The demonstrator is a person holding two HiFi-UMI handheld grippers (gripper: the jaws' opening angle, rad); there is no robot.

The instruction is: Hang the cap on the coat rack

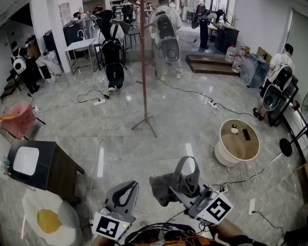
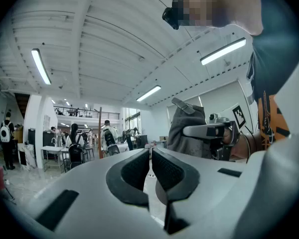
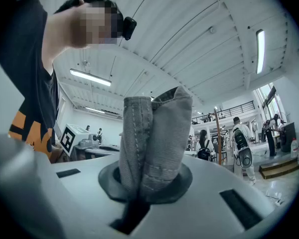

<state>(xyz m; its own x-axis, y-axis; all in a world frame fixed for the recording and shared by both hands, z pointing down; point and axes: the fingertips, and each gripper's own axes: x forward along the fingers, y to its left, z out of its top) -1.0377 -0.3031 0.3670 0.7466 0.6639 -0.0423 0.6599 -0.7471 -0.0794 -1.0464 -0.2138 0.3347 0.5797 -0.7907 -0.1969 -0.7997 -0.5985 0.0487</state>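
A grey cap (image 1: 175, 182) hangs bunched from my right gripper (image 1: 180, 192), which is shut on its fabric low in the head view. In the right gripper view the cap (image 3: 157, 138) rises folded out of the pinched jaws of the right gripper (image 3: 145, 185). My left gripper (image 1: 126, 187) is just left of it, shut with nothing between its pads (image 2: 164, 171). From the left gripper view the cap (image 2: 187, 128) shows to the right. The brown coat rack (image 1: 143, 60) stands on the floor well ahead, its foot (image 1: 145, 123) beyond both grippers.
A black cabinet (image 1: 43, 163) and an egg-shaped mat (image 1: 49, 219) lie at the left. A round white tub table (image 1: 238, 143) stands at the right. Cables and a power strip (image 1: 99, 102) cross the floor. Several people (image 1: 166, 32) with backpacks stand behind the rack.
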